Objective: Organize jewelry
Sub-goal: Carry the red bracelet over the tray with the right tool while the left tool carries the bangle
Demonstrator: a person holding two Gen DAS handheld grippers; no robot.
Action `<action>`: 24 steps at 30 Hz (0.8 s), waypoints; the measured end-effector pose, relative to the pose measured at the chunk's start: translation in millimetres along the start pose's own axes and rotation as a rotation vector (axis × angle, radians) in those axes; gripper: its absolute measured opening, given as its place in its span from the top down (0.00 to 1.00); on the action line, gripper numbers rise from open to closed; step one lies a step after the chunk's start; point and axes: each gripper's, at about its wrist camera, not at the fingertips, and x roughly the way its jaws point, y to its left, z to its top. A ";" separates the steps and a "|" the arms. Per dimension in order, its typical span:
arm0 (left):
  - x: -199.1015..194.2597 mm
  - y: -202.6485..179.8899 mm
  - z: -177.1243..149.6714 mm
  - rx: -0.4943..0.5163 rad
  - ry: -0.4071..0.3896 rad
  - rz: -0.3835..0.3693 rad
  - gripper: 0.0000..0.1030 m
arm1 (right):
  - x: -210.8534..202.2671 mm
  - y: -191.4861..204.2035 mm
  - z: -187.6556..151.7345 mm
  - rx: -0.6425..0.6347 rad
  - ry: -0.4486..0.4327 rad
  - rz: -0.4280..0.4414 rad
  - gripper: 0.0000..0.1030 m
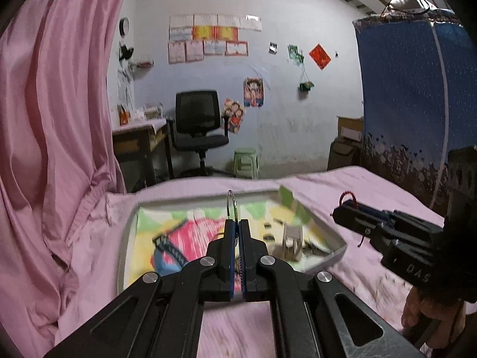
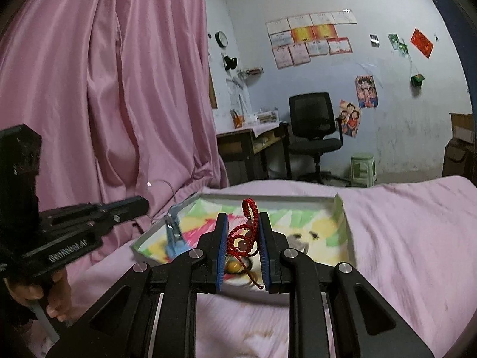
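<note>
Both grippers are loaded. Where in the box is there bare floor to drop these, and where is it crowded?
The tray floor is bare along the far wall and in the middle, ahead of the red braided bracelet. It is crowded near the front: a small wooden chair on the right side, and beads under the right gripper. The left gripper pinches a silver ring.

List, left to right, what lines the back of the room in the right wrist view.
Pink curtain → wall clock → wooden desk → black office chair → green stool → cardboard box.
</note>
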 end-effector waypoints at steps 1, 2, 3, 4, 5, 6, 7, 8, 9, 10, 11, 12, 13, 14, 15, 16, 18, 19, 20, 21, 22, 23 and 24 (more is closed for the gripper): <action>1.1 -0.1 3.2 -0.001 -0.012 0.003 0.97 | 2.9 -2.2 1.3 0.000 -0.006 -0.005 0.83; 2.9 0.0 6.7 -0.003 -0.026 0.007 0.97 | 4.2 -3.1 1.6 -0.001 -0.009 -0.008 0.83; 5.1 -0.1 10.0 -0.005 -0.039 0.013 0.97 | 8.2 -5.3 2.6 -0.005 -0.015 -0.015 0.83; 6.4 -0.9 12.2 -0.006 -0.050 0.019 0.97 | 11.9 -6.7 3.0 -0.011 -0.020 -0.021 0.83; 8.8 -1.6 13.6 -0.005 -0.061 0.025 0.97 | 13.9 -7.3 3.3 -0.016 -0.023 -0.025 0.83; 13.1 -2.0 15.7 -0.004 -0.073 0.024 0.97 | 18.7 -8.5 3.8 -0.026 -0.030 -0.032 0.83; 15.9 -2.5 17.0 -0.005 -0.077 0.020 0.97 | 22.9 -8.9 4.2 -0.035 -0.036 -0.037 0.83; 19.4 -3.1 18.2 -0.005 -0.085 0.022 0.97 | 24.8 -8.7 4.4 -0.043 -0.042 -0.041 0.83; 23.0 -4.3 18.6 -0.003 -0.094 0.027 0.97 | 28.3 -9.2 4.3 -0.051 -0.049 -0.045 0.83; 28.1 -4.6 18.7 -0.003 -0.098 0.029 0.97 | 31.2 -9.6 3.8 -0.058 -0.055 -0.048 0.83; 33.9 -4.4 18.2 -0.008 -0.102 0.034 0.97 | 33.0 -9.3 4.0 -0.063 -0.058 -0.050 0.83; 39.6 -4.5 17.2 -0.013 -0.104 0.038 0.97 | 35.6 -9.8 3.8 -0.067 -0.062 -0.052 0.83; 43.4 -5.1 16.2 -0.017 -0.103 0.039 0.97 | 38.2 -10.5 2.9 -0.069 -0.064 -0.050 0.83; 48.9 -5.7 14.9 -0.021 -0.098 0.042 0.97 | 40.5 -10.9 2.5 -0.073 -0.064 -0.050 0.83; 56.6 -5.5 12.1 -0.027 -0.090 0.045 0.97 | 44.1 -11.5 1.6 -0.078 -0.063 -0.053 0.83; 61.8 -5.5 9.8 -0.030 -0.081 0.044 0.97 | 46.0 -11.8 0.7 -0.082 -0.062 -0.053 0.83; 73.5 -5.1 3.6 -0.038 -0.060 0.047 0.97 | 49.1 -14.0 -0.3 -0.080 -0.064 -0.049 0.83; 76.5 -5.2 0.2 -0.041 -0.049 0.045 0.97 | 50.4 -16.2 -0.9 -0.076 -0.064 -0.047 0.83; 81.3 -4.4 -2.2 -0.045 -0.037 0.042 0.97 | 51.5 -17.5 -1.4 -0.072 -0.063 -0.045 0.83; 85.9 -3.8 -5.0 -0.048 -0.023 0.040 0.97 | 53.4 -20.0 -2.0 -0.064 -0.060 -0.044 0.83; 90.0 -2.8 -8.4 -0.051 -0.006 0.041 0.97 | 54.7 -22.7 -2.7 -0.054 -0.056 -0.044 0.83; 93.6 -1.9 -10.0 -0.055 0.004 0.041 0.97 | 56.4 -25.1 -3.1 -0.046 -0.050 -0.043 0.83; 96.2 -1.0 -11.3 -0.061 0.014 0.040 0.97 | 58.6 -27.5 -3.7 -0.036 -0.042 -0.044 0.83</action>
